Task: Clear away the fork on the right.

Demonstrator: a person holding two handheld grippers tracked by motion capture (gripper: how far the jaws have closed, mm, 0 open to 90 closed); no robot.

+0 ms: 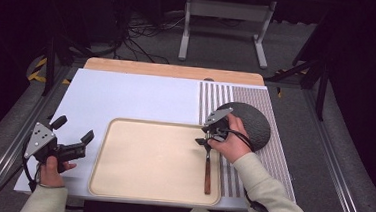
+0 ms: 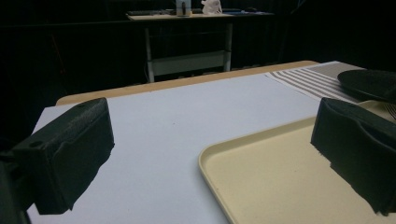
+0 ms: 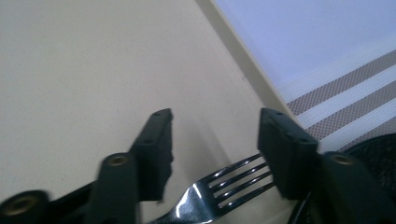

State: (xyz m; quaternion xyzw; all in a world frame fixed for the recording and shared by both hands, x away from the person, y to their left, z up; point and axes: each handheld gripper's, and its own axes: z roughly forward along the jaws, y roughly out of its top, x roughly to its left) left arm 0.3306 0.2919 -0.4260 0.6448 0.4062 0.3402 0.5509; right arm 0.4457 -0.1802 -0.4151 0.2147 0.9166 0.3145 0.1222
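The right gripper (image 1: 204, 141) is held with its jaws set well apart over the right edge of a cream tray (image 1: 120, 181), and nothing is clamped between them. In the right gripper view a fork (image 3: 219, 193) is seen lying on the tray below the gap, its tines pointed toward the right jaw; contact with either jaw cannot be told. From above, the fork's brown handle (image 1: 207, 176) is seen stretched back toward the person. A dark round plate (image 1: 255, 123) is found just beyond the right hand (image 1: 229, 141), on a striped mat (image 1: 272, 157). The left gripper (image 1: 80, 143) is held wide open left of the tray, above the white table (image 1: 136, 95), with nothing between its jaws.
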